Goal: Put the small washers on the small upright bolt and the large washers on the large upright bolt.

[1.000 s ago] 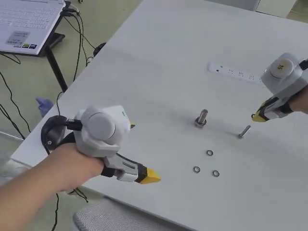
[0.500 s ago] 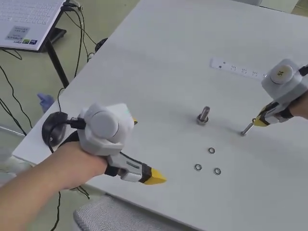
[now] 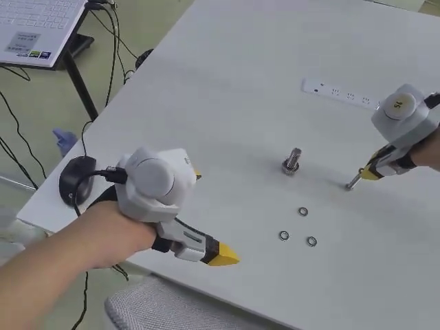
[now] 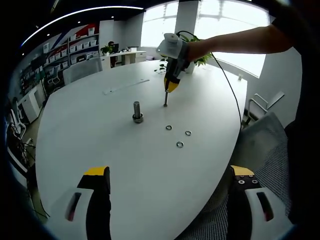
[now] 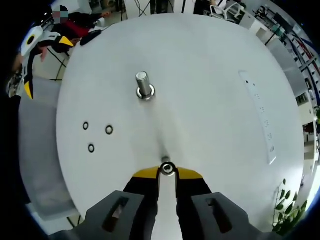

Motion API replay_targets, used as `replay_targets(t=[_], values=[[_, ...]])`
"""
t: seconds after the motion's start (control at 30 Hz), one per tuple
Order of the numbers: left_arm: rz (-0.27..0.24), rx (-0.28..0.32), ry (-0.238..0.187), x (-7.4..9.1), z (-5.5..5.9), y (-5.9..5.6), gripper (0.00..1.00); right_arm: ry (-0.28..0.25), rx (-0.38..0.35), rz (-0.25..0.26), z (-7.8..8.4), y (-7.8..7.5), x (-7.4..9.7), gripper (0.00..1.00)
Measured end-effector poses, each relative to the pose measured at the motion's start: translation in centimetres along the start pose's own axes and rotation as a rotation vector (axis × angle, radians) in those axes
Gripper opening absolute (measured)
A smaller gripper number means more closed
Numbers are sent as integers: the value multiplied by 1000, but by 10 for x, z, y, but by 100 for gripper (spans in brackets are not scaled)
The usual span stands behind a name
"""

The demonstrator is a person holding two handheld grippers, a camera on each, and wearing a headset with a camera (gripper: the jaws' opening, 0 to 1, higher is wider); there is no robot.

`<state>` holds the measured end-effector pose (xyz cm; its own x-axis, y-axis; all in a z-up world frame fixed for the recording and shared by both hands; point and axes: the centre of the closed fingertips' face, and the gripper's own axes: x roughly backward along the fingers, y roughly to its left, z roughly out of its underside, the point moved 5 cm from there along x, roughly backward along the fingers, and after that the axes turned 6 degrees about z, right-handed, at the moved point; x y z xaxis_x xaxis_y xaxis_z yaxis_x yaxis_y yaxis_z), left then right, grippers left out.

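Since a second ago, the right gripper (image 3: 362, 173) has come down onto the small bolt (image 3: 353, 181). Now its jaws are close together, with the top of the small bolt (image 5: 167, 168) held between the yellow tips. The bolt's bottom end sits on the white surface (image 3: 227, 103), at the right of the head view.

The big bolt (image 3: 292, 162) stands up straight near the middle of the head view, a little left of the small one. Three small washers (image 3: 303, 212) lie flat on the surface below the bolts in that view. They are near each other and touch neither bolt.

The left gripper (image 3: 221, 254) is at the lower left of the head view, near the edge of the surface. In the left gripper view its jaws are wide apart with nothing between them. A white power strip (image 3: 340, 95) lies at the upper right.
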<state>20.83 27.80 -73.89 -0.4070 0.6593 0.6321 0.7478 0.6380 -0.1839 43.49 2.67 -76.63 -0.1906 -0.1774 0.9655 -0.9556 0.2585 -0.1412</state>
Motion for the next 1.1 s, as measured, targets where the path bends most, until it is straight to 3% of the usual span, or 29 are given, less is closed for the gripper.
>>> replay_targets(t=[0.53, 1.1], values=[[10, 7, 19, -3, 3, 0, 95, 4, 8, -3, 2, 5, -6, 12], [16, 17, 38, -4, 11, 4, 92, 35, 62, -8, 4, 10, -27, 13]])
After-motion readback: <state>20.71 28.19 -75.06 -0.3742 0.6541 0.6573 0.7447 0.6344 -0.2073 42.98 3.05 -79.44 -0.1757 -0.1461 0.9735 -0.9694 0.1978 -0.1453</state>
